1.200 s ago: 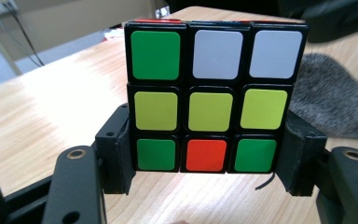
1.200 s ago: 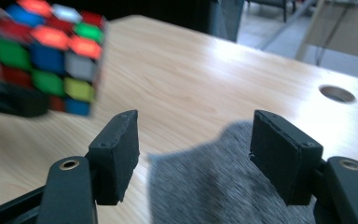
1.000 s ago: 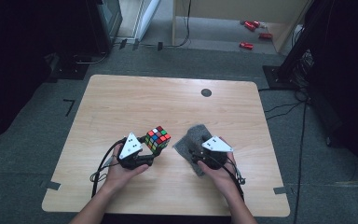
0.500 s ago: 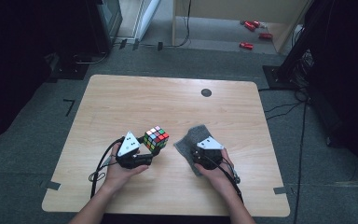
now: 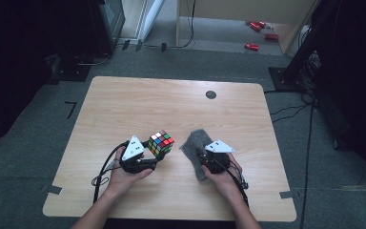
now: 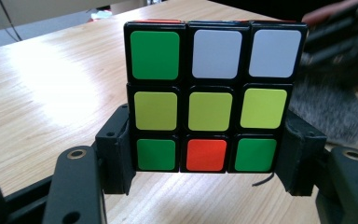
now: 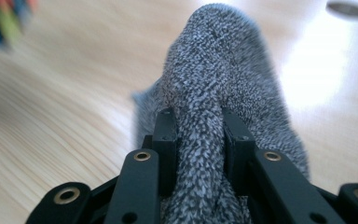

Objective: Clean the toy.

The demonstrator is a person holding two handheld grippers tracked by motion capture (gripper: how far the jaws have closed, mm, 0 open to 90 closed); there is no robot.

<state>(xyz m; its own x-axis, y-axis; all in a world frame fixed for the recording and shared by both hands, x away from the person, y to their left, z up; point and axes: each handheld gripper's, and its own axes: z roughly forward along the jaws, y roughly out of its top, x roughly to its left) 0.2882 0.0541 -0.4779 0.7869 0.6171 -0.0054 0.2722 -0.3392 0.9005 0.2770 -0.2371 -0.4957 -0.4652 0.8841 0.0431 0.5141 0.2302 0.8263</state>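
A scrambled colour cube (image 5: 161, 143) (image 6: 207, 102) is held just above the wooden table (image 5: 171, 105) near its front. My left gripper (image 5: 155, 152) (image 6: 207, 161) is shut on it, its pads pressing the cube's bottom row from both sides. To the cube's right lies a grey fuzzy cloth (image 5: 194, 141) (image 7: 223, 60). My right gripper (image 5: 202, 155) (image 7: 199, 135) has just been closing its jaws and now pinches a bunched fold of that cloth between its pads. The rest of the cloth spreads on the table beyond the jaws.
A small black round disc (image 5: 211, 94) sits in the table near its far edge. Cables trail from both grippers off the front edge. On the floor behind the table lie red objects (image 5: 252, 46). A dark stand (image 5: 295, 71) rises at the right.
The right gripper's jaws have closed onto the grey cloth and gathered it into a narrower fold. The left gripper and the cube have stayed where they were.
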